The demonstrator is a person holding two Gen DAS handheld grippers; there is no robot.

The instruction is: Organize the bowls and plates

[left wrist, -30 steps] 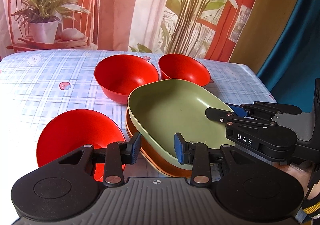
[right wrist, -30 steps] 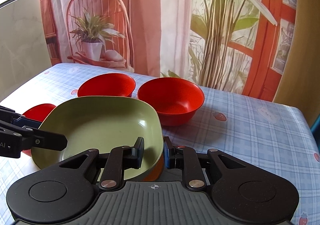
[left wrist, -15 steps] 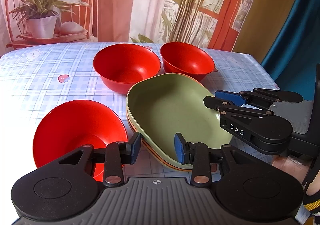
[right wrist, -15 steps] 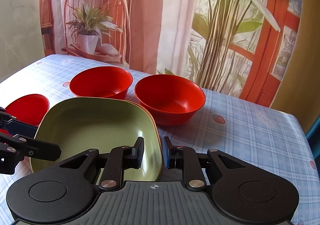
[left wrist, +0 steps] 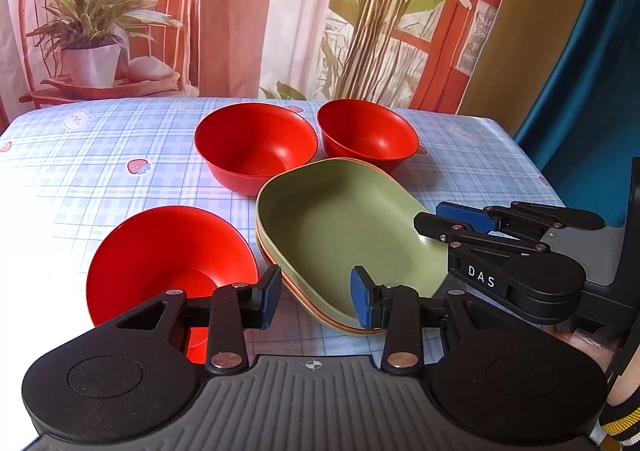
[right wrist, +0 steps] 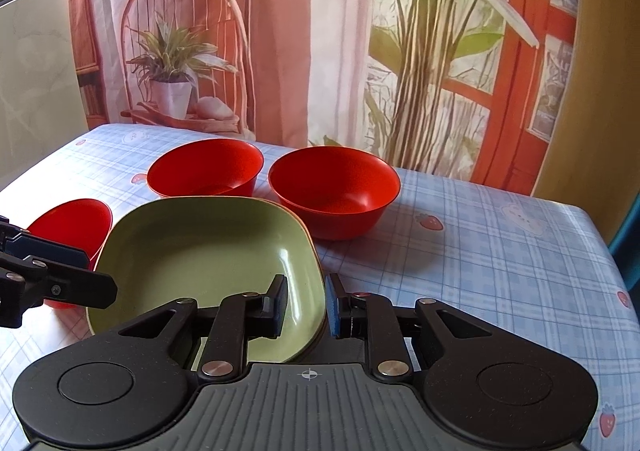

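- Orange plate [left wrist: 320,315] showed only as thin rim lines under the green plate [left wrist: 344,235]; plate count unclear.
- Nearest red bowl [left wrist: 168,267] partly behind the left gripper [left wrist: 315,297].
- In the right wrist view, that gripper's fingers [right wrist: 60,283] were cut off by the left edge.

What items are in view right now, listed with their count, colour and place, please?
Bowls: three, red; two side by side at the back, one near left.
Plates: a stack, green on top, orange rim showing beneath; centre of table.
Table: one, blue plaid cloth with strawberries.
Backdrop: one, printed chair, plants and red window; behind the table.
Left gripper: black, blue pads, open, before the stack's near edge.
Right gripper: black, blue pads, open astride the stack's rim.
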